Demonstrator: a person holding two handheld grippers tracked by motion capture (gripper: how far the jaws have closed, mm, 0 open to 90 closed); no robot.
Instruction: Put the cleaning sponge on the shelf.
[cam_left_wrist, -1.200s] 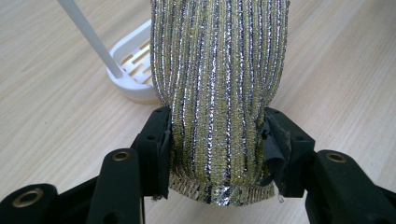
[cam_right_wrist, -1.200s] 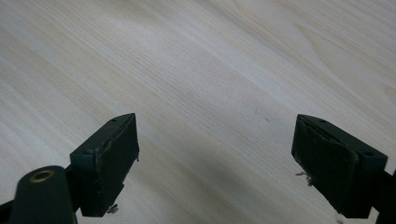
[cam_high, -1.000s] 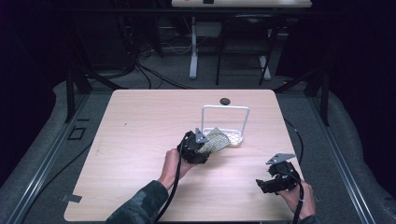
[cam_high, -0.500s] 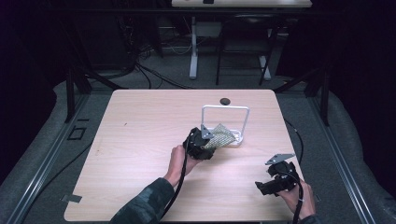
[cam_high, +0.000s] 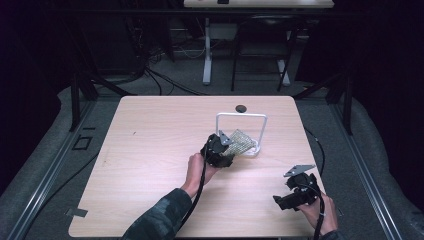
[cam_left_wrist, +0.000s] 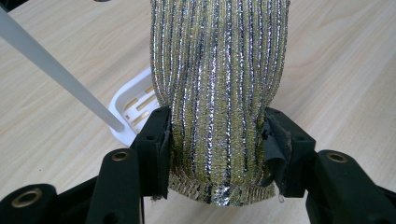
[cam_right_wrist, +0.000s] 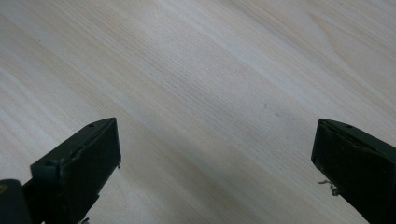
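Since a second ago, the left gripper (cam_high: 225, 148) has carried the glittery gold-and-silver striped knit cloth (cam_left_wrist: 217, 88) rightward, up to the white wire rack (cam_high: 241, 116); hanging it looks close. Its jaws are clamped on the cloth's near end. The rack's white upright crosses the approach. The right gripper (cam_high: 292, 196) rests near-right, jaws wide and empty, over the pale wooden table (cam_high: 150, 150). A small black disc (cam_high: 241, 108) lies beyond.

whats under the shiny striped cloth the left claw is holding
Under the metallic striped cloth, clamped by the left claw, part of a white slotted base of the white wire stand shows, resting on the wooden table. The cloth covers the rest of that base.
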